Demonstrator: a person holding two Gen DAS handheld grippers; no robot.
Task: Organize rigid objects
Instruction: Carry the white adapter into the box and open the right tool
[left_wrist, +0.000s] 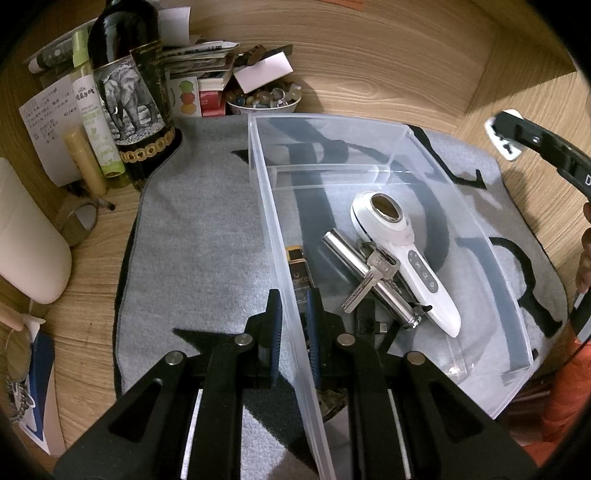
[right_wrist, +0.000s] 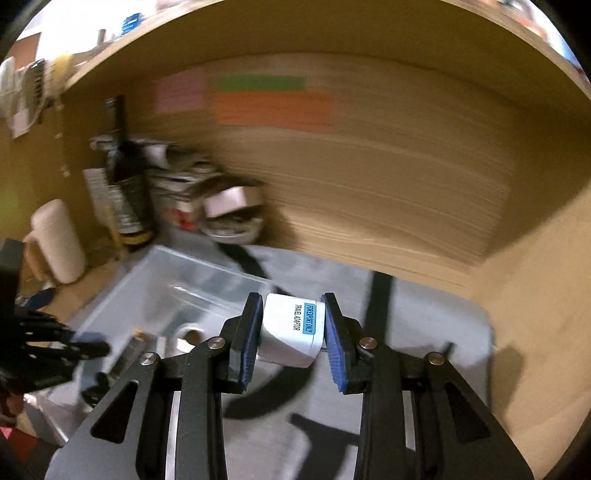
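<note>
A clear plastic bin (left_wrist: 369, 129) sits on a grey mat (left_wrist: 199, 251). Inside lie a white handheld device (left_wrist: 410, 254), a silver cylinder (left_wrist: 343, 247), keys (left_wrist: 369, 277), a dark lighter (left_wrist: 297, 269) and a small black part (left_wrist: 365, 321). My left gripper (left_wrist: 293, 310) is shut on the bin's left wall (left_wrist: 273, 236), one finger outside and one inside. My right gripper (right_wrist: 291, 325) is shut on a white travel adaptor (right_wrist: 291, 332) and holds it in the air to the right of the bin (right_wrist: 166, 280). It also shows at the right edge of the left wrist view (left_wrist: 506, 140).
At the back left stand a dark bottle with an elephant label (left_wrist: 129, 96), tubes (left_wrist: 94, 125), paper notes (left_wrist: 48, 122), a bowl of stones (left_wrist: 264, 99) and a paper stack (left_wrist: 207, 66). A white container (left_wrist: 26, 240) stands at the left. Wooden walls surround the desk.
</note>
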